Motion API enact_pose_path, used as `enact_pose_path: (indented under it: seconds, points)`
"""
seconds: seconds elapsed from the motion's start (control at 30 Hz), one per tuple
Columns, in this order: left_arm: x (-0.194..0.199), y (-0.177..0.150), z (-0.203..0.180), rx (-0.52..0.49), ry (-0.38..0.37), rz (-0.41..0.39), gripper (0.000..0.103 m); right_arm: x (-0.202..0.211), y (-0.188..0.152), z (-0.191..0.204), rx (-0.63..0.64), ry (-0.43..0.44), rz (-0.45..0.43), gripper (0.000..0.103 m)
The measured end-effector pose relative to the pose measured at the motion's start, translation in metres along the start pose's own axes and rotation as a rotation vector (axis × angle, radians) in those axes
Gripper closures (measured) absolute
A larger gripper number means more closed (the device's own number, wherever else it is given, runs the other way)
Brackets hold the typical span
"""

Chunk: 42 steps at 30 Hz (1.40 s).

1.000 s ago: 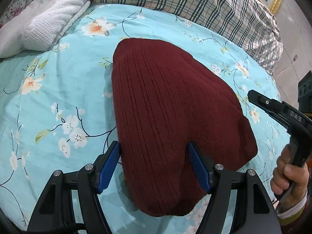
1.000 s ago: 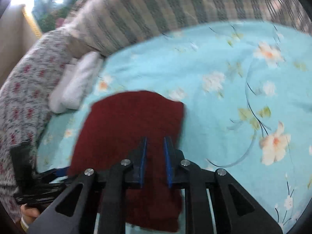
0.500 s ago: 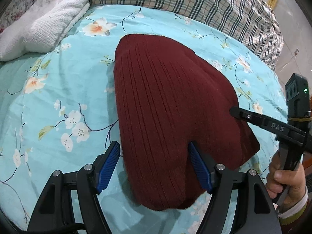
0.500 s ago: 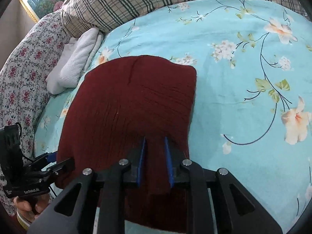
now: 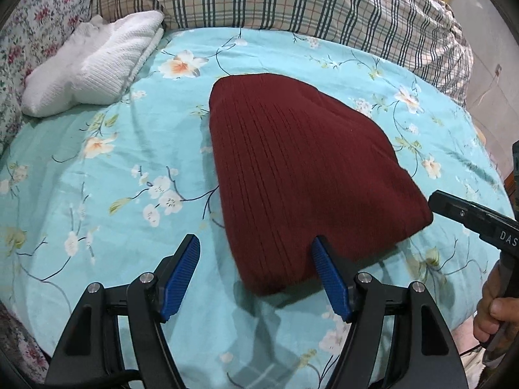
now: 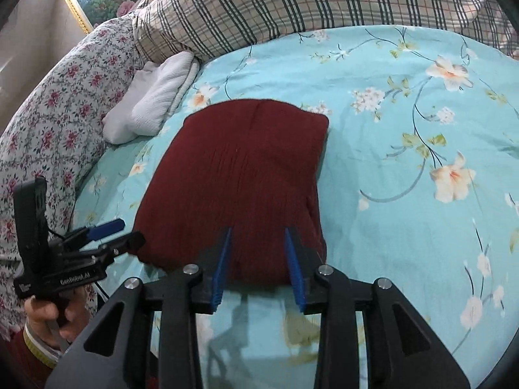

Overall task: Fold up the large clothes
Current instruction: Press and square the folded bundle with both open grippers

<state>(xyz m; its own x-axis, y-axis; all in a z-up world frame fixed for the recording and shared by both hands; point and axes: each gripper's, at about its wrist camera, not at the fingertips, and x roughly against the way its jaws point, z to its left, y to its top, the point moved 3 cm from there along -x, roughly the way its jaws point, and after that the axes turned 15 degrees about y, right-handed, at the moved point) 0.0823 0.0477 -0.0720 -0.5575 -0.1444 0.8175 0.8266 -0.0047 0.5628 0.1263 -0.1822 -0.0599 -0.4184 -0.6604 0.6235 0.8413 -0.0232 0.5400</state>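
Folded maroon knit sweater (image 5: 301, 178) flat on floral sheet (image 5: 113, 168), centre. L gripper (image 5: 256, 272) wide open at its 6 o'clock edge; R gripper (image 6: 259, 262) parted, empty, at 5 o'clock.

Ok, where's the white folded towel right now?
The white towel lies at the bed's far left in both views, against the floral pillow, apart from the maroon sweater.
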Motion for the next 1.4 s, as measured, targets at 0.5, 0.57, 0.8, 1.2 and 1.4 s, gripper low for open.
enact_pose_path:
  seconds: [0.5,0.57,0.8,1.2,1.4]
  points:
    - [-0.005,0.014,0.027,0.101,-0.065,0.017,0.025,-0.009,0.021,-0.022,-0.048,0.006,-0.027,0.045]
    - [-0.014,0.024,0.03,0.12,-0.069,0.025,0.025,-0.018,0.037,-0.031,-0.065,0.009,-0.046,0.041]
    - [-0.048,0.043,0.027,0.158,-0.121,0.077,0.023,-0.077,0.074,-0.077,-0.215,0.075,-0.02,0.044]
    - [-0.067,0.045,0.0,0.038,-0.062,0.069,0.019,-0.073,0.074,-0.081,-0.188,-0.011,-0.025,0.082]
    - [-0.036,0.037,0.013,0.059,-0.061,0.046,0.019,-0.025,0.064,-0.05,-0.108,0.004,-0.067,0.057]
